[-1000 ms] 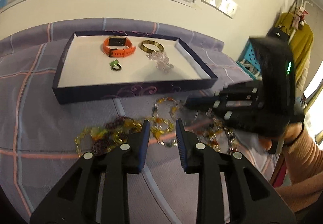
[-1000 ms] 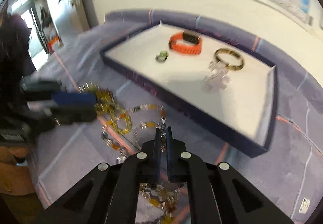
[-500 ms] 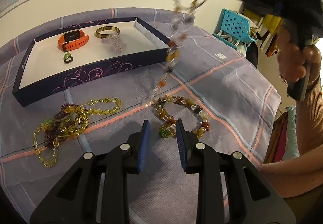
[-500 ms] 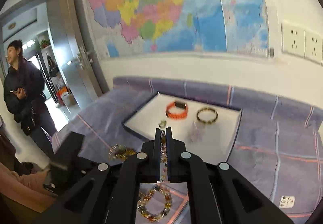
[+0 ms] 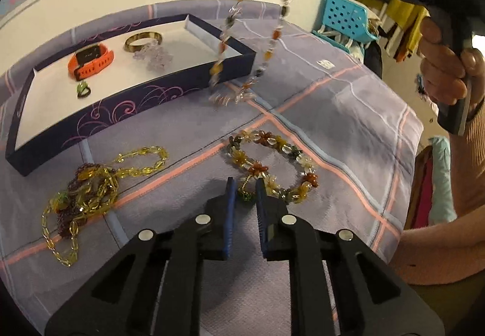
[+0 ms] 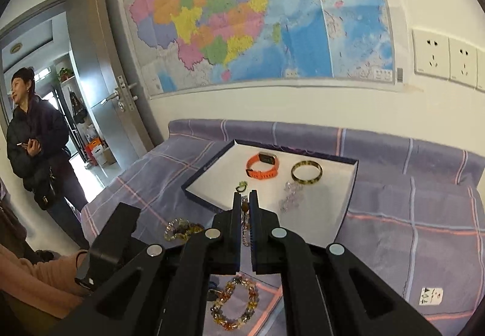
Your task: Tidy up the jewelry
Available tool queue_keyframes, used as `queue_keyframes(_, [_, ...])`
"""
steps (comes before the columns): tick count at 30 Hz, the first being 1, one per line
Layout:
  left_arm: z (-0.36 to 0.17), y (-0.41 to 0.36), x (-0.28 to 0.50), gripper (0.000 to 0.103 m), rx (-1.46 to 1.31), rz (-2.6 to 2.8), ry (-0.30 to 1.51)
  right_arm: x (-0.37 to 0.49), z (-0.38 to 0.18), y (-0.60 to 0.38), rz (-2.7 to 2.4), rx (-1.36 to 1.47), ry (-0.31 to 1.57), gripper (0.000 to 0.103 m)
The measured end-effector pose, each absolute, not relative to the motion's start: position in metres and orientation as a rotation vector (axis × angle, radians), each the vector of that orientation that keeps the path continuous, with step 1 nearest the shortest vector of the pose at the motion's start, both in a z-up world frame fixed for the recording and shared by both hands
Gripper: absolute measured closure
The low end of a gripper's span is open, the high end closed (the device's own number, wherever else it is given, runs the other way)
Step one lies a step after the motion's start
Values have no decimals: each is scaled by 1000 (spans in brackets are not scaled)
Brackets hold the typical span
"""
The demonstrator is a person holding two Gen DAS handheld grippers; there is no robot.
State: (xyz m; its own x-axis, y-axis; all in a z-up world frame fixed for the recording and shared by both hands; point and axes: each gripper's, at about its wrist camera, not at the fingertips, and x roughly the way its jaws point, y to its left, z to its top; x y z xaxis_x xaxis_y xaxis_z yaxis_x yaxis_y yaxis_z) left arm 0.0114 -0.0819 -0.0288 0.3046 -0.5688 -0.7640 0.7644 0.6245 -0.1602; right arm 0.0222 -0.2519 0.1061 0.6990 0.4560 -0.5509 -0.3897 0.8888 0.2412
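My right gripper (image 6: pixel 245 199) is shut on a long necklace of orange and clear beads (image 5: pixel 224 42), which hangs in the air above the near right corner of the navy tray (image 5: pixel 121 105). The tray holds an orange watch (image 5: pixel 91 61), a gold bangle (image 5: pixel 142 40), a clear crystal bracelet (image 5: pixel 154 55) and a green ring (image 5: pixel 82 90). My left gripper (image 5: pixel 245 189) is low over the flower bead bracelet (image 5: pixel 272 163) on the cloth. Its jaws are closing, with the bracelet's green bead between the tips. A tangle of yellow chain and purple beads (image 5: pixel 85 184) lies to the left.
The purple checked cloth (image 5: pixel 348 111) drops off at the right, beside a teal stool (image 5: pixel 345 17). A hand (image 5: pixel 442 63) holds the right gripper high at the right. A person (image 6: pixel 33 136) stands in the doorway at the left. A map hangs on the wall behind.
The right gripper has risen from the cloth, lifting the long necklace into the air. The left gripper has shifted onto the flower bracelet and its jaws have narrowed.
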Motion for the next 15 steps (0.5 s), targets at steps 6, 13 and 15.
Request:
queue_keyframes(6, [-22,-71,10,92,222,-859,886,21,106,-254,474,119,638,100])
queue_keyframes(13, [-1,-39,27,92,101,-778,856,23,120,-254,468,117,600,100])
queue_keyframes(15, [9,-31,35,92,65,-765,837,24,125,-254,469,114,589,100])
